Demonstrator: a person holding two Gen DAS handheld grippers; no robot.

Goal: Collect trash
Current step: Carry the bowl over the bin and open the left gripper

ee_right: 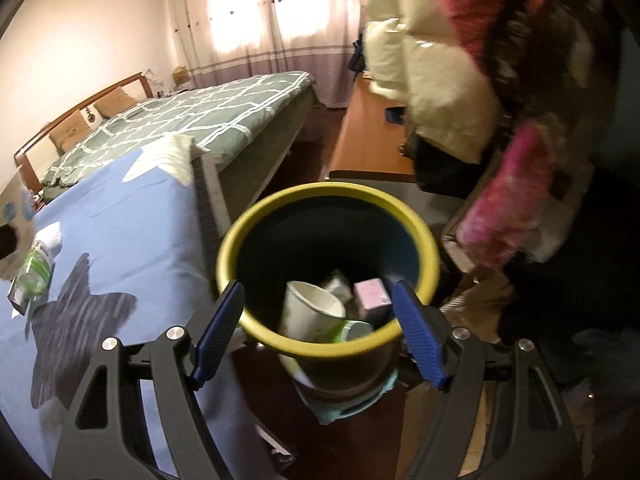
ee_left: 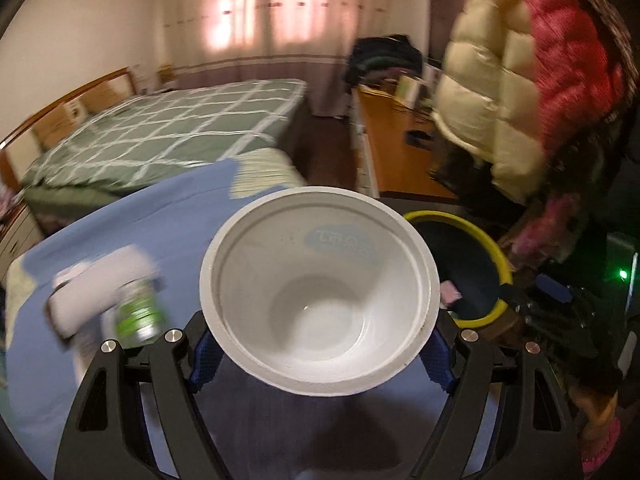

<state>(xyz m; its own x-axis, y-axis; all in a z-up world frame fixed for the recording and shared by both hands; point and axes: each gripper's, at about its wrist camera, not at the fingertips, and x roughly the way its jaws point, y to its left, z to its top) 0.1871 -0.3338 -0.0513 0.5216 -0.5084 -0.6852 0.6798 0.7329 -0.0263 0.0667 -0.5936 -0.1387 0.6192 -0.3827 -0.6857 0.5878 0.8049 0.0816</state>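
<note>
My left gripper [ee_left: 320, 354] is shut on a white disposable bowl [ee_left: 320, 292], held mouth toward the camera above the blue tablecloth [ee_left: 120, 224]. The yellow-rimmed trash bin [ee_left: 476, 256] stands just right of the bowl. In the right wrist view my right gripper [ee_right: 318, 330] is open and empty, its blue pads [ee_right: 218, 330] either side of the bin [ee_right: 328, 200]. The bin holds a paper cup [ee_right: 312, 312], a pink packet [ee_right: 372, 294] and other scraps. A green-labelled bottle [ee_left: 138, 312] and white tissue [ee_left: 100, 284] lie on the table; both show in the right view, bottle [ee_right: 32, 276] and tissue [ee_right: 50, 234].
A bed with a green checked cover [ee_left: 160, 132] lies behind the table. A wooden desk [ee_left: 396, 152] stands right of it. The person's puffy jacket [ee_left: 520, 80] fills the upper right. A dark star patch [ee_right: 76, 320] marks the tablecloth.
</note>
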